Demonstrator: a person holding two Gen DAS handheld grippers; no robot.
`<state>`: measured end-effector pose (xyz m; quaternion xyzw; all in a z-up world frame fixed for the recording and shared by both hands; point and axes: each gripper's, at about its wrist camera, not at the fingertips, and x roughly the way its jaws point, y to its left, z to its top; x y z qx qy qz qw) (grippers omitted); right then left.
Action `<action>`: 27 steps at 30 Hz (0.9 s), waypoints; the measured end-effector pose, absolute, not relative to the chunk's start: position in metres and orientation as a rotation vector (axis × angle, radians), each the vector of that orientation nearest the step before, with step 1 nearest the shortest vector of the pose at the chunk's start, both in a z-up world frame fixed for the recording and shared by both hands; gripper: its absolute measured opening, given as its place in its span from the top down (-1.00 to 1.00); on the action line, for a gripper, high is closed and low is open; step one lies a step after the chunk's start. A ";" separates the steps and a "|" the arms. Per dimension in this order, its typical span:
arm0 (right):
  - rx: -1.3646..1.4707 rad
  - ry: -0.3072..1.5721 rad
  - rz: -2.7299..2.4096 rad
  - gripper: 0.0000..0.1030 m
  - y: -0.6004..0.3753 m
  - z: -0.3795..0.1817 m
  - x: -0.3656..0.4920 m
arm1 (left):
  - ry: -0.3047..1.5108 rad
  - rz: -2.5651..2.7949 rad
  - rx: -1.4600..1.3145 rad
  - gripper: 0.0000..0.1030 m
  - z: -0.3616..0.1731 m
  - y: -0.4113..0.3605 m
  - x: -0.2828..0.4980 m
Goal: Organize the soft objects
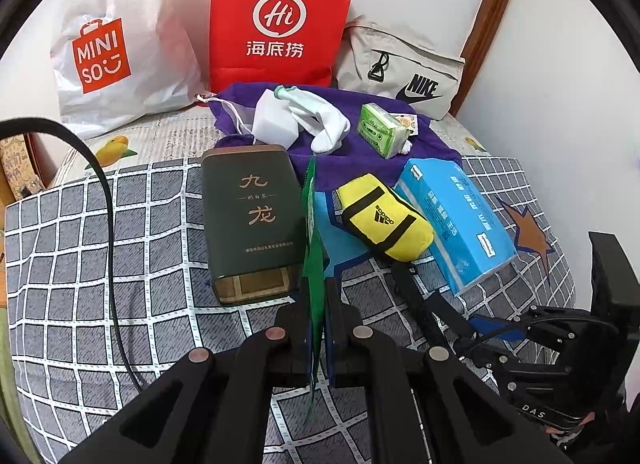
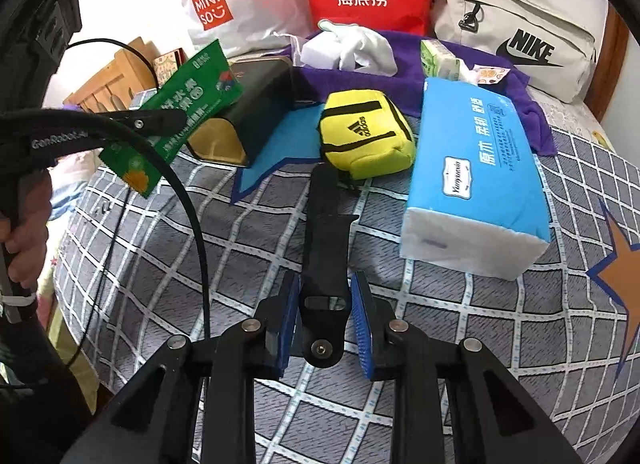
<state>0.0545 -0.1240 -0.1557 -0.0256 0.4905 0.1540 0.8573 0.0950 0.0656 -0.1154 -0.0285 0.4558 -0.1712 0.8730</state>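
We judged the step in hand as carrying off the green packet, pinched flat between the left tongs, which were closed on it. To do it well we figured: keep the squeeze firm, since the packet looked thin and floppy, lift clear of the dark tin just left of it, and don't snag the black cable trailing over the bed.

The packet sat edge-on in the left wrist view, hanging above the checked bedspread, not touching the tin as far as we could tell. The right tongs stood open, holding nothing, though the black strap of the yellow pouch ran between the blue pads; contact unclear. The pouch lay far of the right tongs, apart from them, with the blue tissue pack touching or just beside it on the right. Socks and a small green tissue pack lay farther back on the purple towel, in front of the bags.
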 end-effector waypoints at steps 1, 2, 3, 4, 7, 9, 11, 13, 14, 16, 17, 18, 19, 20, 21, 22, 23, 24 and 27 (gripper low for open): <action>-0.057 1.037 0.325 0.48 -0.125 -0.157 0.055 | 0.954 -0.357 -0.059 0.90 -0.115 0.065 0.096; -0.058 1.044 0.326 0.48 -0.125 -0.160 0.056 | 0.953 -0.356 -0.058 0.90 -0.115 0.065 0.095; -0.053 1.050 0.321 0.48 -0.127 -0.162 0.057 | 0.954 -0.356 -0.055 0.90 -0.115 0.065 0.096; -0.046 1.054 0.322 0.48 -0.128 -0.164 0.058 | 0.956 -0.355 -0.053 0.90 -0.115 0.064 0.096; -0.037 1.050 0.335 0.48 -0.128 -0.160 0.058 | 0.957 -0.354 -0.050 0.90 -0.115 0.063 0.097; -0.037 1.031 0.344 0.48 -0.127 -0.154 0.056 | 0.959 -0.352 -0.048 0.90 -0.115 0.062 0.098; -0.040 1.019 0.357 0.48 -0.126 -0.148 0.055 | 0.959 -0.348 -0.047 0.90 -0.115 0.062 0.100; -0.048 0.991 0.364 0.48 -0.124 -0.141 0.054 | 0.957 -0.345 -0.049 0.90 -0.113 0.062 0.101; -0.059 0.985 0.372 0.48 -0.122 -0.138 0.055 | 0.955 -0.344 -0.049 0.90 -0.112 0.062 0.101; -0.063 0.970 0.376 0.48 -0.122 -0.133 0.056 | 0.949 -0.343 -0.043 0.90 -0.108 0.063 0.102; -0.064 0.963 0.380 0.48 -0.122 -0.130 0.057 | 0.944 -0.343 -0.043 0.90 -0.105 0.064 0.102; -0.066 0.955 0.387 0.48 -0.122 -0.127 0.059 | 0.941 -0.345 -0.044 0.90 -0.103 0.065 0.103; -0.067 0.945 0.390 0.48 -0.122 -0.123 0.060 | 0.936 -0.348 -0.046 0.90 -0.100 0.067 0.103; -0.067 0.934 0.392 0.48 -0.122 -0.120 0.062 | 0.932 -0.349 -0.047 0.90 -0.098 0.068 0.103; -0.068 0.923 0.396 0.48 -0.122 -0.116 0.064 | 0.929 -0.351 -0.049 0.90 -0.095 0.068 0.104; -0.070 0.912 0.400 0.48 -0.123 -0.113 0.066 | 0.924 -0.352 -0.052 0.90 -0.092 0.070 0.105; -0.071 0.901 0.401 0.48 -0.123 -0.109 0.068 | 0.920 -0.353 -0.053 0.90 -0.090 0.071 0.106; -0.071 0.891 0.400 0.48 -0.125 -0.106 0.070 | 0.916 -0.352 -0.054 0.90 -0.088 0.071 0.107; -0.069 0.867 0.402 0.48 -0.129 -0.098 0.076 | 0.906 -0.346 -0.053 0.90 -0.080 0.072 0.111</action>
